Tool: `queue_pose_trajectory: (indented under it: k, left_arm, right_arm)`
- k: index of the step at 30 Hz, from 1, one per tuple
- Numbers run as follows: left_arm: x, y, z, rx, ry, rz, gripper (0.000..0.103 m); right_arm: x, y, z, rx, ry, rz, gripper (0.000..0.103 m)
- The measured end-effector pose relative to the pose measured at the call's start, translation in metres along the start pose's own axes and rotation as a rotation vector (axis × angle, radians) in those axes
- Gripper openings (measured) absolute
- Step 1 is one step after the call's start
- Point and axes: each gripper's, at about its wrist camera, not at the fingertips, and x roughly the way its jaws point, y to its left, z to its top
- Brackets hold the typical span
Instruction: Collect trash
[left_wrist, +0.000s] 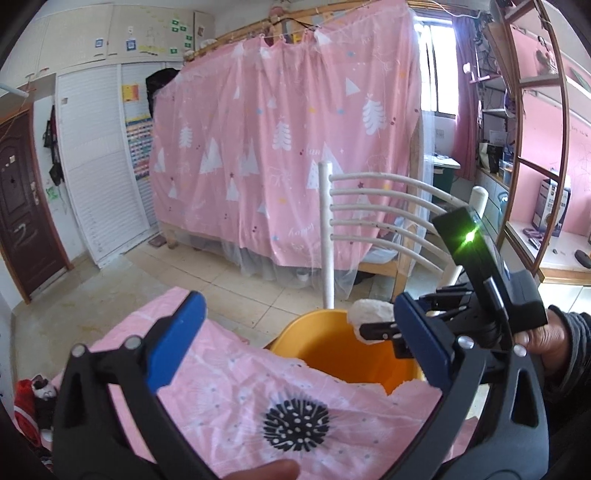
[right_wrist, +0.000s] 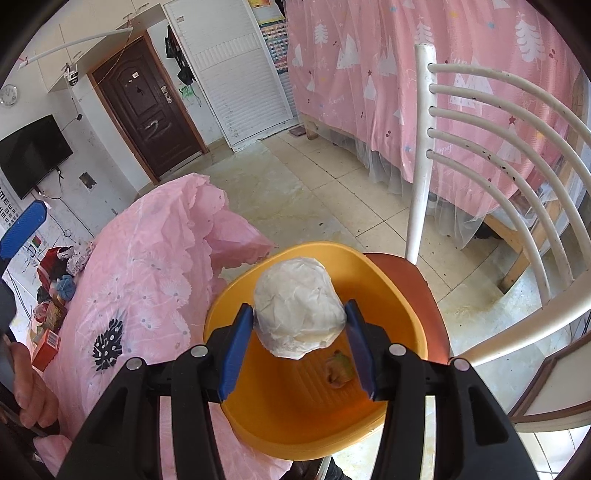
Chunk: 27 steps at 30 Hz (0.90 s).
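Trash, a crumpled white paper ball (right_wrist: 299, 306), is squeezed by the right hand-held gripper (right_wrist: 299, 328) over the orange bin (right_wrist: 406, 295) for dropping, while the left hand-held gripper (left_wrist: 295, 332) is held wide open and empty.

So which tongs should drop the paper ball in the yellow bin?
The right tongs. They already squeeze the white paper wad and hang right above the yellow bin. The left tongs are wide open with nothing in them, over the pink tablecloth.

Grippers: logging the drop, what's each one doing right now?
Left gripper: open, holding nothing.
Right gripper: shut on the white paper wad, over the yellow bin.
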Motion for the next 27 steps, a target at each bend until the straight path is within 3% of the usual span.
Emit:
queue_pose_trajectory:
  k: [2,4,5,10,18,27]
  left_arm:
    - [-0.005,0.003,0.002,-0.008,-0.001,0.015,0.098]
    - [-0.012,0.005,0.004,-0.013,-0.002,0.025,0.098]
    - [-0.015,0.007,0.004,-0.015,-0.003,0.03,0.098]
    - [-0.041,0.012,0.009,-0.038,-0.02,0.048,0.098]
    - [-0.118,0.026,0.006,-0.087,-0.063,0.104,0.098]
    - [-0.233,0.043,-0.013,-0.137,-0.14,0.301,0.098]
  right_arm:
    - [-0.003,0.004,0.001,-0.011,-0.013,0.001,0.05]
    - [-0.009,0.007,0.002,-0.018,-0.03,-0.003,0.067]
    - [-0.012,0.01,0.003,-0.022,-0.04,-0.002,0.069]
    - [-0.029,0.024,0.003,-0.051,-0.074,0.017,0.069]
    - [-0.063,0.062,0.002,-0.115,-0.122,0.074,0.069]
    - [-0.119,0.111,-0.005,-0.215,-0.197,0.193,0.073]
